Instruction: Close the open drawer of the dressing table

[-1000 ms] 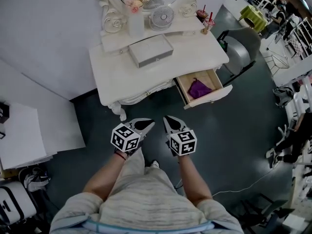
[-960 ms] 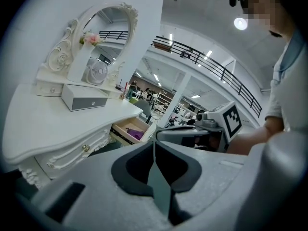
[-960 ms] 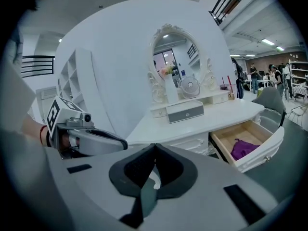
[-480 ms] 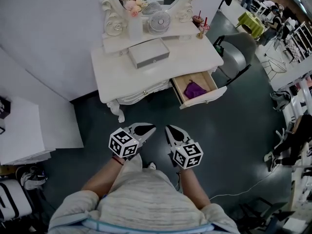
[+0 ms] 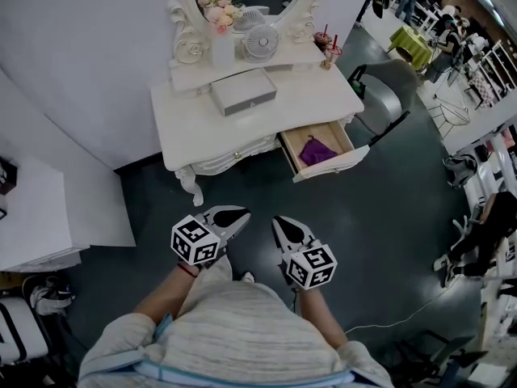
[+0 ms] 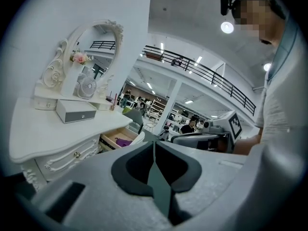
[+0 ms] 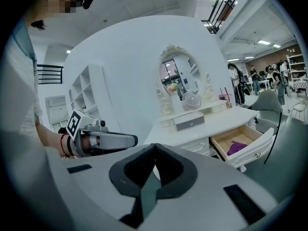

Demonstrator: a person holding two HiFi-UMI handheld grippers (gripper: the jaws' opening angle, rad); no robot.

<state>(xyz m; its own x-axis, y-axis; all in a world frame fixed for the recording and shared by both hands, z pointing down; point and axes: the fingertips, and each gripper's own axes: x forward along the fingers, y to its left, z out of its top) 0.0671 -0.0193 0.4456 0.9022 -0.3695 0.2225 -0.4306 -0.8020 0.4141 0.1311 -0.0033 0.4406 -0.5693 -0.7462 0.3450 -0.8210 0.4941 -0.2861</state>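
The white dressing table [image 5: 266, 111] stands against the wall, its right-hand drawer [image 5: 319, 153] pulled open with a purple cloth [image 5: 317, 149] inside. The same drawer [image 7: 240, 146] shows in the right gripper view, and again as the drawer [image 6: 120, 138] in the left gripper view. Both grippers hang well short of the table, over the dark floor. My left gripper [image 5: 243, 213] is shut and empty. My right gripper [image 5: 279, 221] is shut and empty too, and the drawer lies ahead and to its right.
On the table top sit a grey box [image 5: 243, 91], a small fan [image 5: 261, 44], a flower vase [image 5: 220, 23] and a drink cup [image 5: 331, 53] under an oval mirror. A grey chair [image 5: 386, 87] stands right of the drawer. White furniture [image 5: 40, 217] fills the left.
Both grippers have drawn back from the table toward the person and risen; the left shifted a little leftward. The table and drawer now sit farther off. Both stay shut.
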